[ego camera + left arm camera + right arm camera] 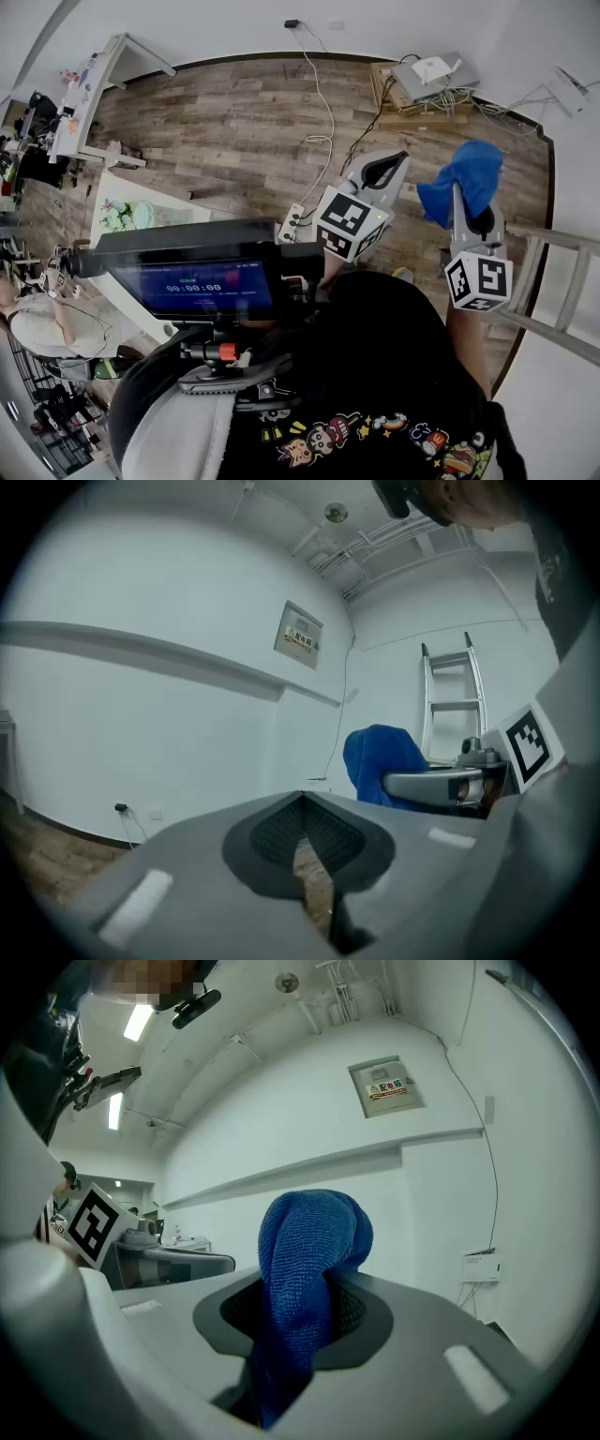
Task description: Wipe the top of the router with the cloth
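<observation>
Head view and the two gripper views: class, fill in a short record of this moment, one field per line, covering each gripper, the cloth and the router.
Left gripper: jaws together, nothing between them
Right gripper: jaws closed on the cloth
Cloth colour and shape: blue, bunched, sticking out past the jaws
Router: probably the white device among cables by the far wall; the cloth is well apart from it
Wiping: not yet begun
</observation>
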